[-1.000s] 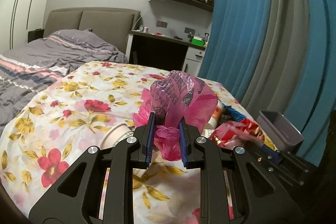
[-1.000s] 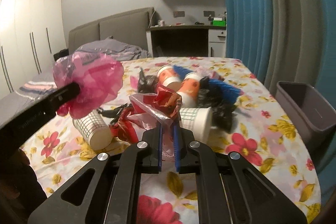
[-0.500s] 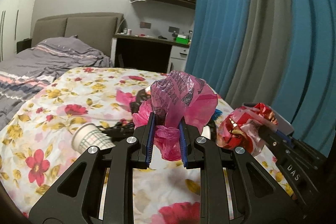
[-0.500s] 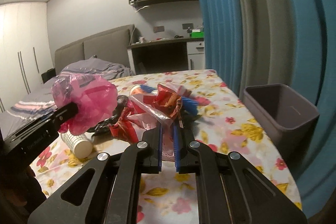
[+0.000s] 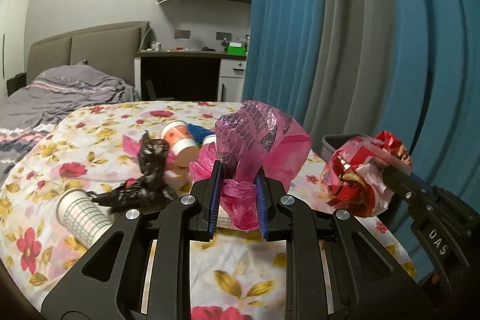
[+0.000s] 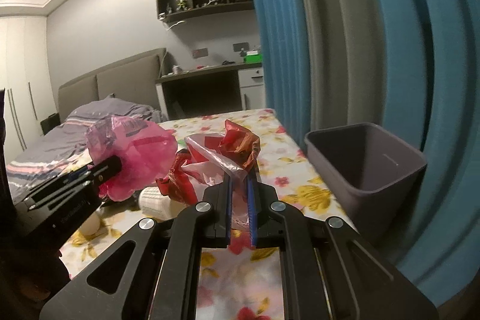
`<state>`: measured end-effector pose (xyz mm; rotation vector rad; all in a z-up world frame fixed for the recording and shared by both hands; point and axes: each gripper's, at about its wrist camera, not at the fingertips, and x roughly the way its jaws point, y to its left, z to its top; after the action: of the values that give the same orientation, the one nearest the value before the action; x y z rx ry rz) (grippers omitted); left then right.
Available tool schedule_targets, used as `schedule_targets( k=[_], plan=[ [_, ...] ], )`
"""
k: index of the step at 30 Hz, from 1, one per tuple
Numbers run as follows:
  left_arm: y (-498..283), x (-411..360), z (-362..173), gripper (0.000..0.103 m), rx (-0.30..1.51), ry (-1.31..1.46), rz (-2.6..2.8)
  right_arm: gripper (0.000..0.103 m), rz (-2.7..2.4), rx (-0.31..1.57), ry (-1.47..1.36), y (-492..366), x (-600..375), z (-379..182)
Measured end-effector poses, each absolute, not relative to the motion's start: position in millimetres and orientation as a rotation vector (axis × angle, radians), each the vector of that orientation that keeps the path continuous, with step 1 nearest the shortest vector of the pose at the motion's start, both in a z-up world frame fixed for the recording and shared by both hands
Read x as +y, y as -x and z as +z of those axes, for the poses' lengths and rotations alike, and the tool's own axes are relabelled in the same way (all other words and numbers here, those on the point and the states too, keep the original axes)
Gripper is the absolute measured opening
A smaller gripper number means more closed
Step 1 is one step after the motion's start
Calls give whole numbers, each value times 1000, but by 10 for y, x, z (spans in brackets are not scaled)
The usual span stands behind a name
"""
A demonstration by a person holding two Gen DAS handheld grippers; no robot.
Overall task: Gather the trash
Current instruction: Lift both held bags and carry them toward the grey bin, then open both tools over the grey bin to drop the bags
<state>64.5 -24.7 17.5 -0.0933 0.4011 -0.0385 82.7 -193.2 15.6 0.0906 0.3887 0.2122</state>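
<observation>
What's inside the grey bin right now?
In the right wrist view the grey bin shows only bare inner walls, no trash. Its near wall hides the bottom, so whether anything lies there cannot be told.

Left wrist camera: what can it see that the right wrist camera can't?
Only the left view shows the orange cup, the black bag and the checked cup's grid. Only the right view shows the whole inside of the grey bin. Both show the pink bag in the left claw, the red wrapper in the right claw, and the flowered cloth.
</observation>
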Motion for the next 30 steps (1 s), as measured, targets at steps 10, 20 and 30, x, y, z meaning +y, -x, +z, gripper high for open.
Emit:
schedule_targets(
  k=[10, 20, 30],
  plan=[
    [-884, -478, 136, 20, 419, 68, -81, 10, 155, 366, -93, -930, -2215, 183],
    [-1220, -924, 220, 20, 403, 30, -164, 10, 74, 332, -89, -1068, -2519, 218],
    [-1892, -1524, 202, 20, 448, 37, -284, 10, -137, 261, -71, -1379, -3165, 252]
  ],
)
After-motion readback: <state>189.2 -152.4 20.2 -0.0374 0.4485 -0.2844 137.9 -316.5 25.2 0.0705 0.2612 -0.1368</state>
